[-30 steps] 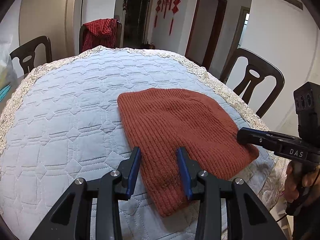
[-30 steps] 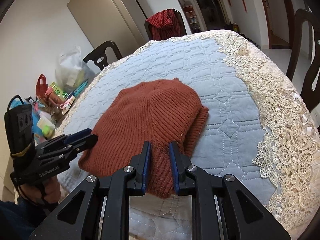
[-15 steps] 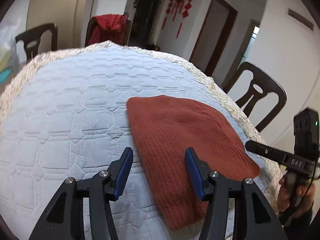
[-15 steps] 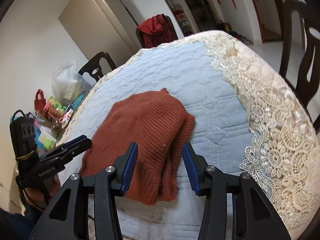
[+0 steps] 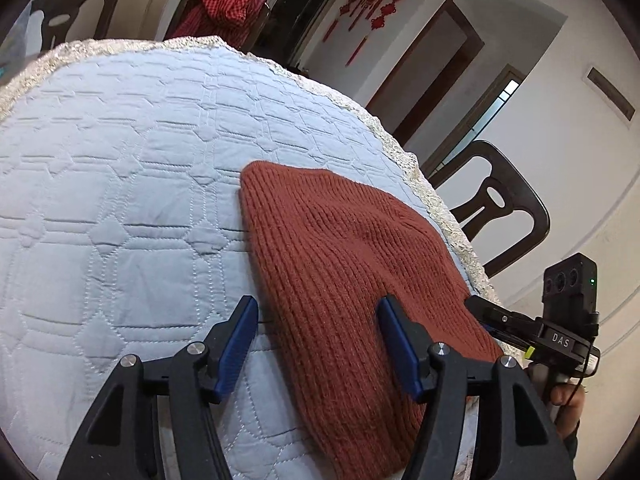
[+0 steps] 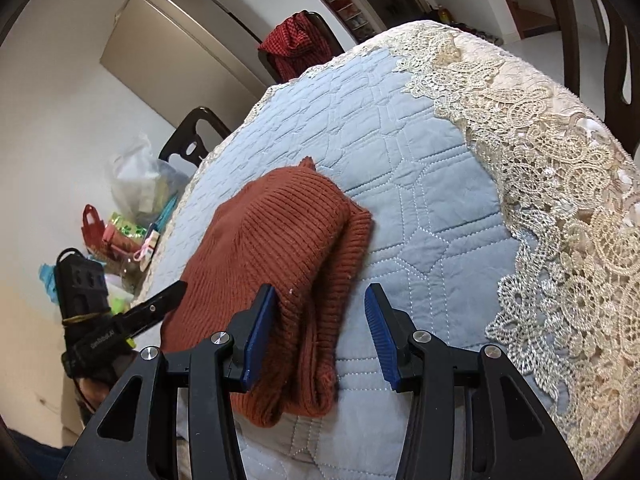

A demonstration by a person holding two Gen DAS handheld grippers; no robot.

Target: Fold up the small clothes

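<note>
Left hand-held gripper (image 5: pixel 316 322), black with blue pads: jaws spread, having just been opening; the near left part of the rust-red ribbed knit hat (image 5: pixel 352 264) lies between the pads, neither pad pressing it. The left pad stands over bare cloth, the right pad over the knit.

Right hand-held gripper (image 6: pixel 320 314), same build: jaws spread, having just opened; the hat's near right edge lies between them, just beside the left pad (image 6: pixel 260 332) and clear of the right one. In the left wrist view this gripper shows at the hat's right edge, a hand (image 5: pixel 568 396) on its grip.

The hat (image 6: pixel 280 248) lies flat on the near right part of the desk (image 5: pixel 120 160), folded over itself, two layers showing along its right edge. Its long axis runs from the near edge of the desk away from the grippers, the narrower rounded end pointing away.

The desk is covered by a pale blue quilted cloth stitched in hexagons, edged with cream lace (image 6: pixel 560 200). Dark wooden chairs (image 5: pixel 500 208) stand around it; one at the far side carries a red checked garment (image 5: pixel 216 8). Bags and colourful packets (image 6: pixel 128 216) sit beyond the left side. Red knot ornaments (image 5: pixel 376 4) hang on a white wall beside brown door frames.
</note>
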